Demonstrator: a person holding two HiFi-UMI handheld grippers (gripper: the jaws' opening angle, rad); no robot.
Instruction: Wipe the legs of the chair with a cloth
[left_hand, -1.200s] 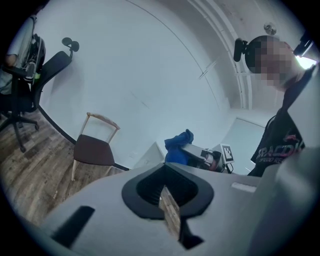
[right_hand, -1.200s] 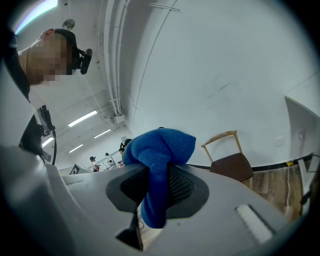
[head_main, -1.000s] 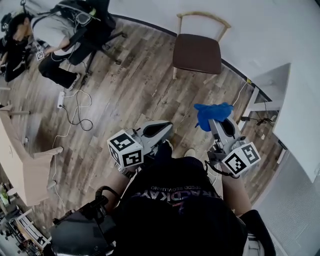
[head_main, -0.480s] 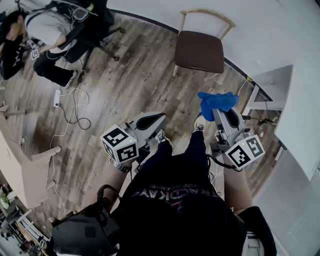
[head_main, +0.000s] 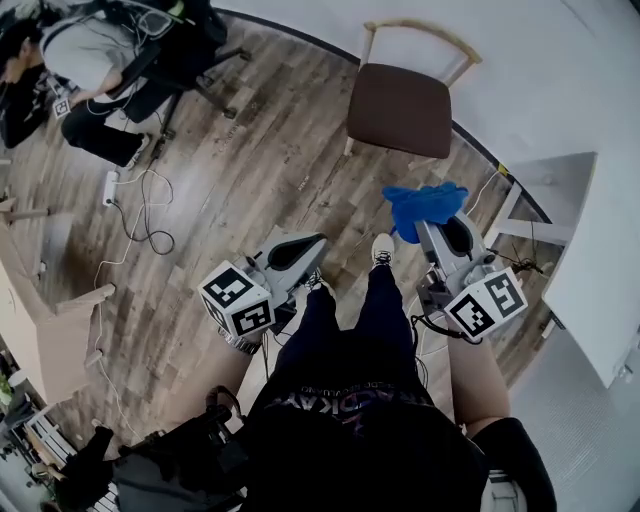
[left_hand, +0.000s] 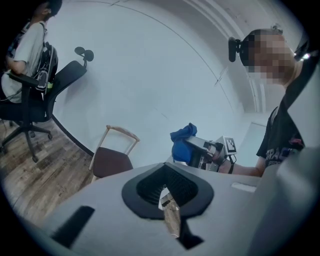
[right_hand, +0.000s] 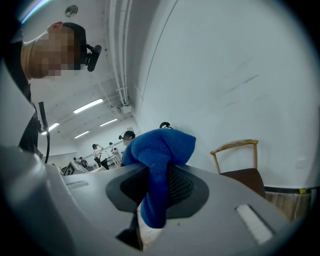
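**Blue cloth held, chair well apart**

The right gripper (head_main: 432, 226) has its jaws pressed on a blue cloth (head_main: 424, 204). The cloth bunches up over the jaw tips and a bit hangs down between them. The left gripper (head_main: 312, 246) has its jaws pressed together with nothing in them.

The chair (head_main: 400, 104) stands by the white wall (head_main: 560, 70), well apart from both grippers. It has a brown seat and pale wood legs. Wood floor (head_main: 240, 180) lies between the chair and the person's shoe (head_main: 381, 249). A white cable (head_main: 148, 215) curls on the floor to the left. Another person (head_main: 88, 50) sits in a black office chair far off in the corner.
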